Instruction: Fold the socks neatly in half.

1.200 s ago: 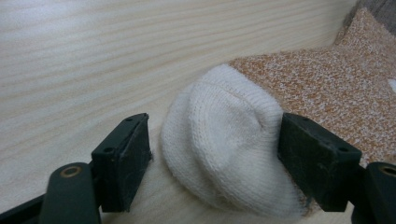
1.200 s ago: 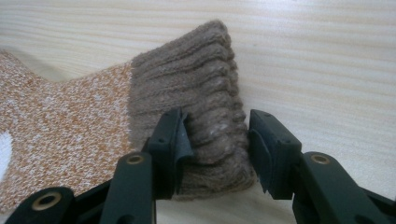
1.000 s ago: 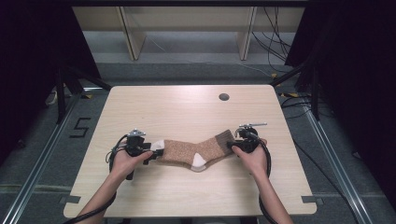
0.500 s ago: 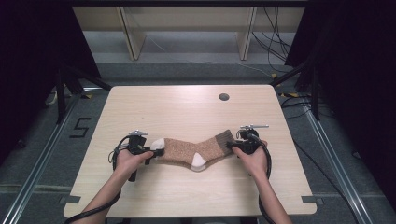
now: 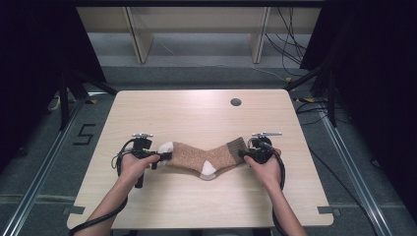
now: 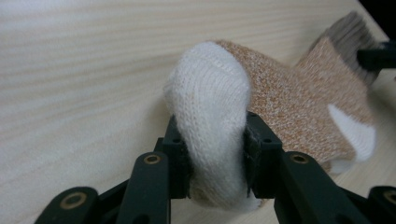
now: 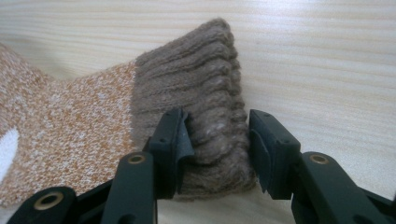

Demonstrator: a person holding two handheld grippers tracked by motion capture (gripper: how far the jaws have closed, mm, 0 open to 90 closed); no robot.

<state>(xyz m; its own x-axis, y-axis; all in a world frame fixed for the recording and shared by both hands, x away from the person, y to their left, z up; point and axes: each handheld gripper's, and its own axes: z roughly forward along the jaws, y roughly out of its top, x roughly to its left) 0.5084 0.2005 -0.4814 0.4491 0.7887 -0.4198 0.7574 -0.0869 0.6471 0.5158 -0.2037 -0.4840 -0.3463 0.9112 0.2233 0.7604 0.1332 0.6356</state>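
Note:
A brown-orange sock (image 5: 201,156) with a white toe, white heel and dark brown ribbed cuff lies stretched across the near half of the wooden table (image 5: 196,113). My left gripper (image 5: 164,156) holds its left end. In the left gripper view the jaws (image 6: 212,154) have just been closing, and the pads now squeeze the white toe (image 6: 205,93). At the sock's right end, my right gripper (image 5: 243,155) grips the cuff. In the right gripper view both pads (image 7: 215,149) press the bunched ribbed cuff (image 7: 196,79).
A dark round hole (image 5: 235,102) sits in the tabletop at the back right. Wooden shelf legs (image 5: 139,39) and cables (image 5: 290,44) stand behind the table. A "5" mark (image 5: 83,133) is on the floor to the left.
My left gripper's jaws have closed onto the sock's white toe. The right gripper has kept its grip on the cuff and stayed in place.

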